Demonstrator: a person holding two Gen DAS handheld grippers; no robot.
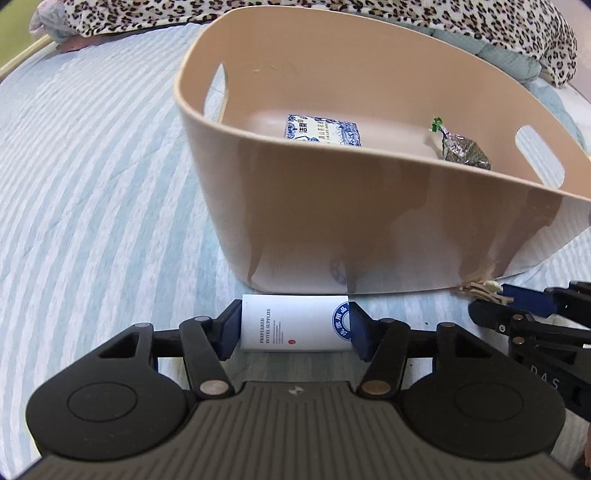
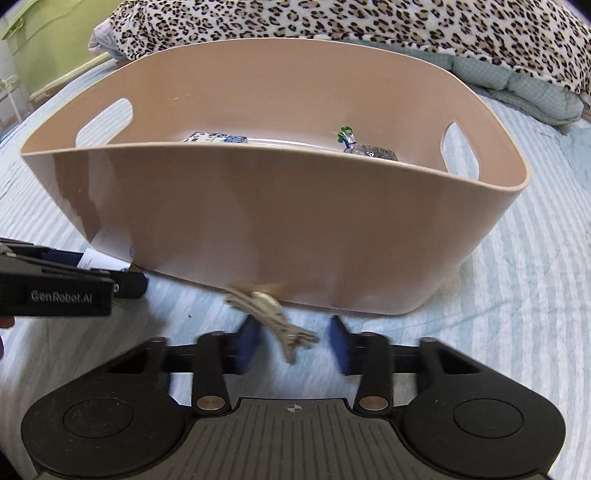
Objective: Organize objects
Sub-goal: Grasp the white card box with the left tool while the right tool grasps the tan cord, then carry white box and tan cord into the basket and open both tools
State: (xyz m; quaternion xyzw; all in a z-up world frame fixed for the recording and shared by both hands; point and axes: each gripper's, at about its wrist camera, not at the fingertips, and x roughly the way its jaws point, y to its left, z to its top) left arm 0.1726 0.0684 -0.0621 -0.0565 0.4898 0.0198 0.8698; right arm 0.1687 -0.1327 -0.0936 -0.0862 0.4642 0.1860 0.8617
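A beige plastic basket (image 1: 369,229) with handle cut-outs stands on the striped bedspread; it also shows in the right wrist view (image 2: 295,229). Inside lie a blue-and-white packet (image 1: 323,131) and a dark foil pouch (image 1: 463,151). My left gripper (image 1: 293,328) is shut on a white hotel-supplies box (image 1: 295,325), low in front of the basket. My right gripper (image 2: 293,341) is open, its blue pads either side of a pale hair clip (image 2: 273,317) lying on the bed against the basket's base. The clip also shows in the left wrist view (image 1: 480,288).
A leopard-print blanket (image 2: 369,26) and a pale quilted cover (image 2: 517,85) are piled behind the basket. The striped bedspread (image 1: 92,184) stretches to the left. The two grippers sit close side by side in front of the basket.
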